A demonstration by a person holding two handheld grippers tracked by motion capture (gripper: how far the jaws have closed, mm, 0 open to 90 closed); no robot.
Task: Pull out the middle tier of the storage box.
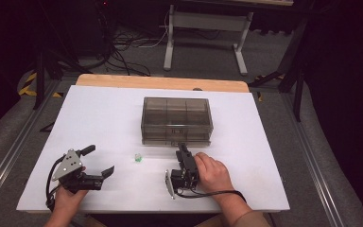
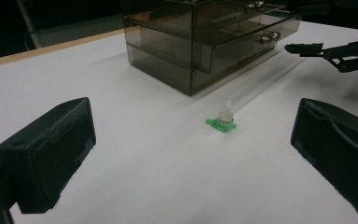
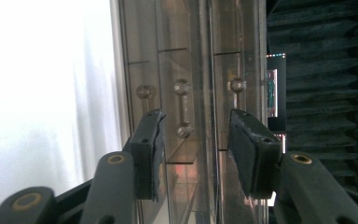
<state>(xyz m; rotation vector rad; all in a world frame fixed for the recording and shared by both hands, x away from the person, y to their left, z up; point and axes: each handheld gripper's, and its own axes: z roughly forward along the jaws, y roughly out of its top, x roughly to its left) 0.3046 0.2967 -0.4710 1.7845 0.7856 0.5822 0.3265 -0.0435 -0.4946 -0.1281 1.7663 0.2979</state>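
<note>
Smoky translucent plastic is what I am working at: the drawer box (image 1: 176,121) is sitting near the middle of the white tabletop (image 1: 99,118), toward its far edge, and I am holding my right hand-held gripper (image 1: 183,152) up to its front, rolled onto its side. In the right gripper view its jaws are standing partly apart around the small clear knobs (image 3: 182,108) of a drawer front (image 3: 182,107), with the pads (image 3: 150,147) not pressing on anything, so nothing is being gripped.

As I judge it, the risk is a poor bite. If I am closing off-centre, the pads could be slipping off the smooth little knob, or catching the edge between two drawers instead. Pulling on a weak grip could also be dragging the whole light box toward me rather than sliding a drawer out, since nothing is bracing it.

Looking through the tinted walls, I am seeing dividers and compartments, but I cannot tell whether anything is lying inside.

Nearer to me, a small clear part on a green base (image 2: 223,121) is standing upright on the tabletop, well apart from the box. My left hand-held gripper (image 2: 191,154) is resting low with its jaws wide and empty, pointing toward that part.
</note>
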